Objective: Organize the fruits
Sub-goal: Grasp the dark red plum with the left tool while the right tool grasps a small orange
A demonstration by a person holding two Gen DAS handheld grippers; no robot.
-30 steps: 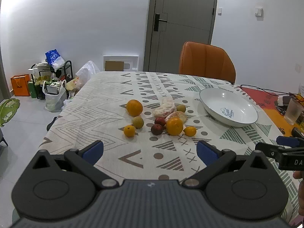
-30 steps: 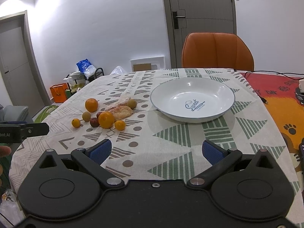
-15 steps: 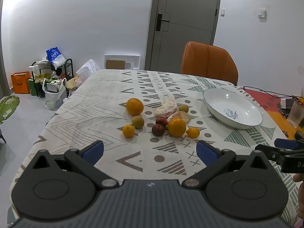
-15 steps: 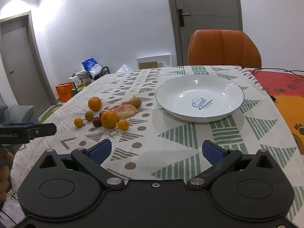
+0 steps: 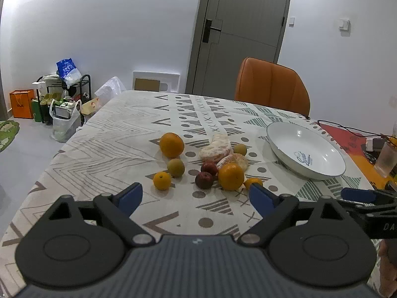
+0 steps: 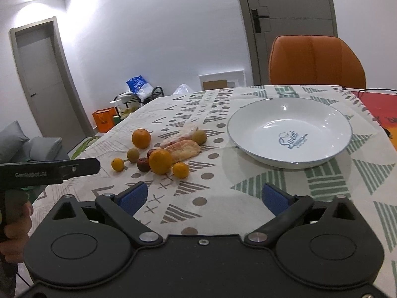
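Note:
A heap of fruit lies mid-table on the patterned cloth: a big orange (image 5: 171,145), a second orange (image 5: 231,176), two dark red fruits (image 5: 204,180), greenish fruits (image 5: 175,167), small oranges (image 5: 161,180) and peeled citrus pieces (image 5: 215,149). To its right stands an empty white plate (image 5: 292,141). My left gripper (image 5: 194,196) hovers just short of the heap, jaws closing, nothing between them. My right gripper (image 6: 204,197) hangs between the heap (image 6: 160,161) and the plate (image 6: 273,124), jaws also closing on nothing.
An orange chair (image 5: 271,87) stands behind the table. A glass (image 5: 386,159), cables and a red mat (image 5: 347,136) occupy the right end. Bags and a rack (image 5: 62,99) sit on the floor at the left. The left gripper's finger (image 6: 82,167) shows in the right view.
Both grippers have moved forward and slightly down toward the table, so the fruit and the plate look nearer. The fingers of each now stand a little closer together.

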